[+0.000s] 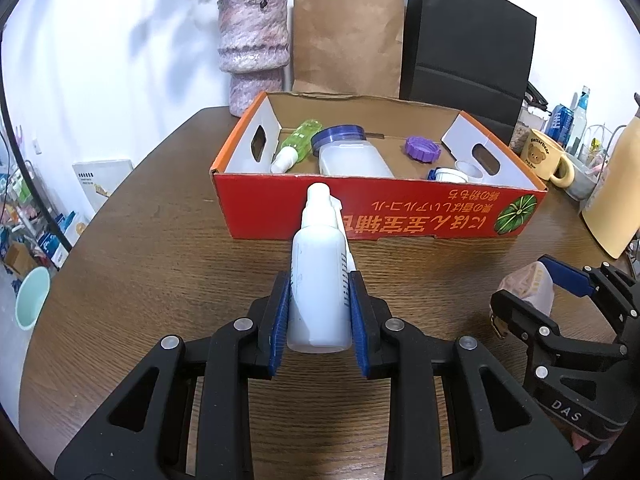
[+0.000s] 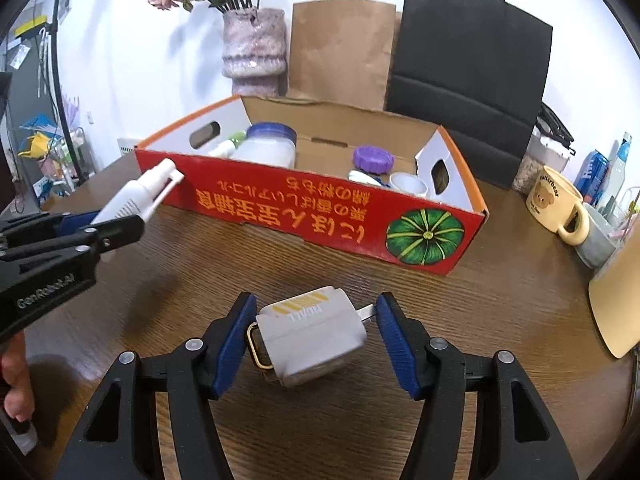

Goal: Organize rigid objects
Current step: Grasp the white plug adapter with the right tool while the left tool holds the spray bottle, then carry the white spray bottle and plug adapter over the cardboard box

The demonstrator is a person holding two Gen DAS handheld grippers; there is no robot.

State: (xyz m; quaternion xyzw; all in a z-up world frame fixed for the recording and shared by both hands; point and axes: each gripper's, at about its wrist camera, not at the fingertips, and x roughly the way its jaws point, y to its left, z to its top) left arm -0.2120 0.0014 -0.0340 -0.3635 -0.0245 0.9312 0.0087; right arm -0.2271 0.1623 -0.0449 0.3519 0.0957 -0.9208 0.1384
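A white spray bottle (image 1: 320,280) is clamped in my left gripper (image 1: 320,282), nozzle aimed at the red cardboard box (image 1: 360,210). From the right wrist view, that left gripper (image 2: 120,226) hovers by the box's left corner (image 2: 280,200). My right gripper (image 2: 316,302) is shut on a small white clip-top jar (image 2: 310,332), tilted, one pad on its wire clasp and the other on its metal tab. In the left wrist view the right gripper (image 1: 524,280) is at the far right. Inside the box lie a green spray bottle (image 1: 298,140), a blue-lidded jar (image 1: 348,152) and a purple lid (image 1: 423,148).
A pink vase (image 1: 252,48), a brown paper bag (image 1: 348,40) and a black bag (image 1: 468,40) stand behind the box. A yellow bear mug (image 2: 554,204) and a pale yellow board (image 2: 616,300) sit at the right. The round wooden table's (image 1: 160,220) edge curves along the left.
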